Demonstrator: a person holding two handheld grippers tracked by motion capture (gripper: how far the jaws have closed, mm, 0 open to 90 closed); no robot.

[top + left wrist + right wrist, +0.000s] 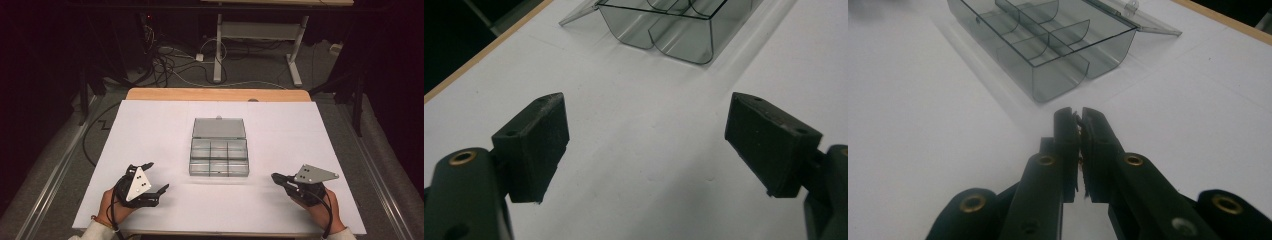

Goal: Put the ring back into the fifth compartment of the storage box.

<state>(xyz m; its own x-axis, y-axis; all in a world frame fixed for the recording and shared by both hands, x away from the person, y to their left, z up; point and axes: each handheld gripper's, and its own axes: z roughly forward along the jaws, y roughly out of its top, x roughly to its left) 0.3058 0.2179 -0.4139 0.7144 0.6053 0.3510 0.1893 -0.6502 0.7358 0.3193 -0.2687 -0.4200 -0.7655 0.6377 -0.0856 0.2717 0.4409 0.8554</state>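
The clear smoky-grey plastic compartment box point(219, 158) is sitting near the middle of the white table sheet point(150, 125), its flat lid point(219, 128) lying folded back toward twelve o'clock. In the high view the box's long axis is running from nine to three o'clock. From the left gripper point(150, 179) the box is lying at about two o'clock; from the right gripper point(274, 176) it is lying at about ten o'clock. Both are standing well apart from it, and the right one is sitting a little nearer its front corner, so I judge that hand better placed to reach first.

The left gripper's jaws are standing wide apart over bare sheet, holding nothing. The right gripper's jaws are pressed together, with what may be a tiny dark scrap between the pads point(1068, 131); what it is I cannot tell.

Counting: one box, one lid, six compartments in two rows of three, all looking empty, and two grippers.
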